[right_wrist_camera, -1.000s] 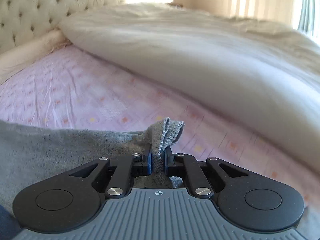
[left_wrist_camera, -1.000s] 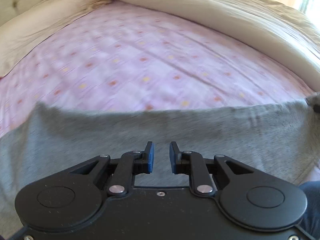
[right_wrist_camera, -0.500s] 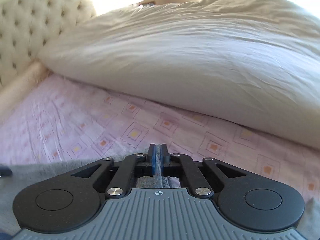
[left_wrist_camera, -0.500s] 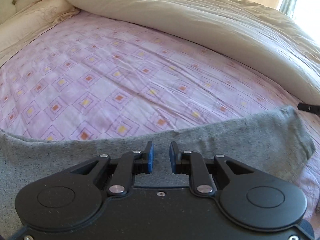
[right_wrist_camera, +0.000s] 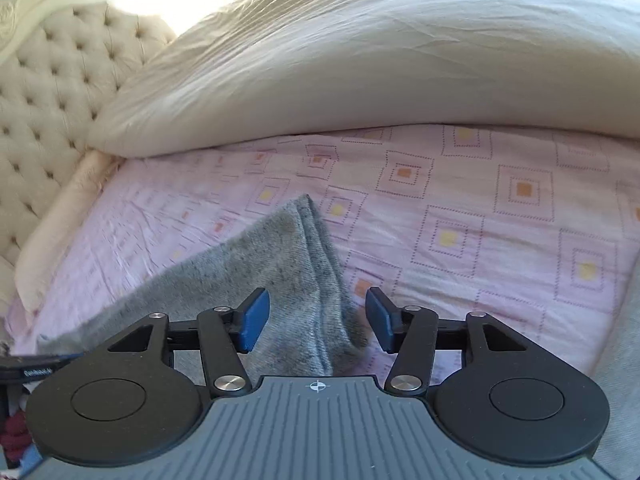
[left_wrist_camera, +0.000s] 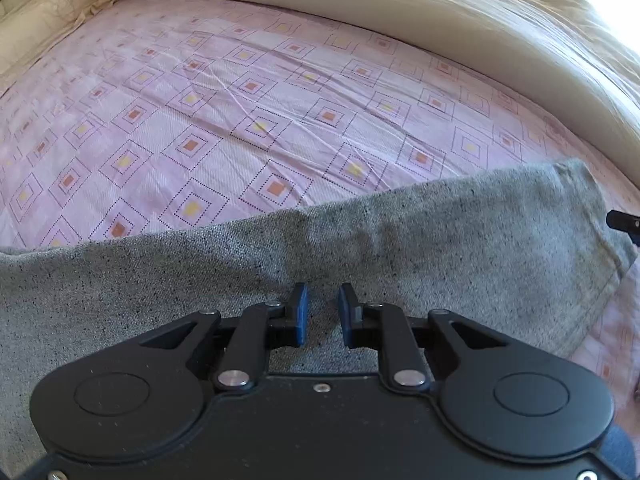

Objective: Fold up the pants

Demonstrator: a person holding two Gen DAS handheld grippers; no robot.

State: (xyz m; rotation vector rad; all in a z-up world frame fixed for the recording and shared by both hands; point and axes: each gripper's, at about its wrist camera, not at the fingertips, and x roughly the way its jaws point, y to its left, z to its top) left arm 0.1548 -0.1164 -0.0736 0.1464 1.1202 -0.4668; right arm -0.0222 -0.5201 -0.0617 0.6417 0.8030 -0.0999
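The grey pants (left_wrist_camera: 400, 248) lie flat on the pink patterned bedsheet (left_wrist_camera: 240, 100). In the left wrist view they fill the near part, with their hem end at the right. My left gripper (left_wrist_camera: 322, 308) hovers over the cloth with its jaws a small gap apart and nothing between them. In the right wrist view the pants (right_wrist_camera: 288, 264) show a folded corner with doubled edges pointing away. My right gripper (right_wrist_camera: 318, 312) is wide open above that corner and holds nothing. A bit of the right gripper shows at the right edge of the left wrist view (left_wrist_camera: 624, 222).
A bulky cream duvet (right_wrist_camera: 380, 60) is piled along the far side of the bed. A tufted cream headboard (right_wrist_camera: 52, 80) and a pillow (left_wrist_camera: 44, 8) stand at the left. The sheet (right_wrist_camera: 500, 220) lies between the pants and the duvet.
My right gripper has opened and let go of the pants corner, which now lies on the sheet. The pants have been lowered flat. My left gripper stayed slightly open over the cloth.
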